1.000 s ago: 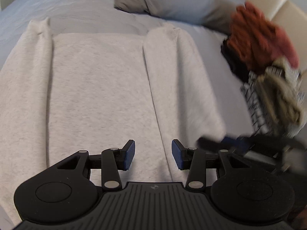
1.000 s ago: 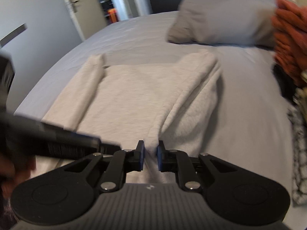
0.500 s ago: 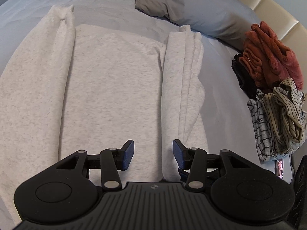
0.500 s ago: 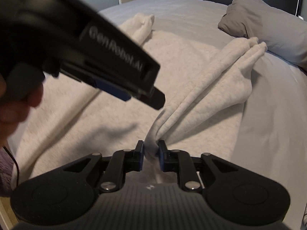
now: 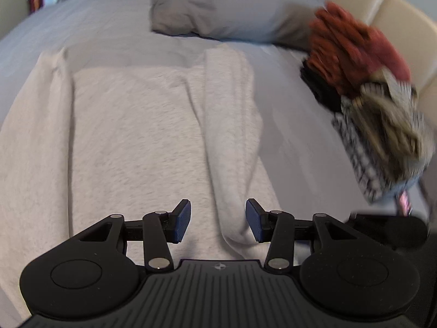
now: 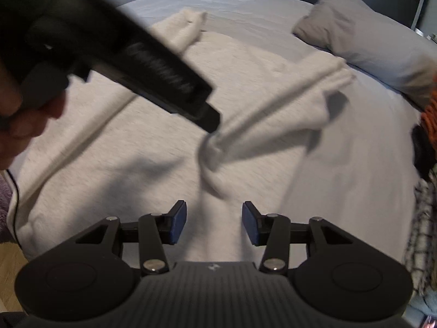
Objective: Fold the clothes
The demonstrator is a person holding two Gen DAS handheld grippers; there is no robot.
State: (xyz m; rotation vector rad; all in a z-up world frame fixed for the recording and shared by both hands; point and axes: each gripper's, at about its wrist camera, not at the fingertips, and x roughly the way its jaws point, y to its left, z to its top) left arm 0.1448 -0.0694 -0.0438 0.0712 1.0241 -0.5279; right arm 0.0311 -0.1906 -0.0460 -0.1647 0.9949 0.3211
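My right gripper (image 6: 215, 222), jaws just opening, straddles the pale heathered fleece sweatshirt (image 6: 136, 147) spread on the smooth grey bedsheet (image 6: 341, 169); my left gripper (image 5: 218, 220) hangs half-open over its bunched sleeve (image 5: 232, 142). Beyond the sweatshirt lies a soft grey pillow (image 5: 232, 8).

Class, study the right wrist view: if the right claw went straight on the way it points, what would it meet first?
Most likely the pale grey sweatshirt, at its folded sleeve just ahead of the open right claw. Blur leaves the depth uncertain.
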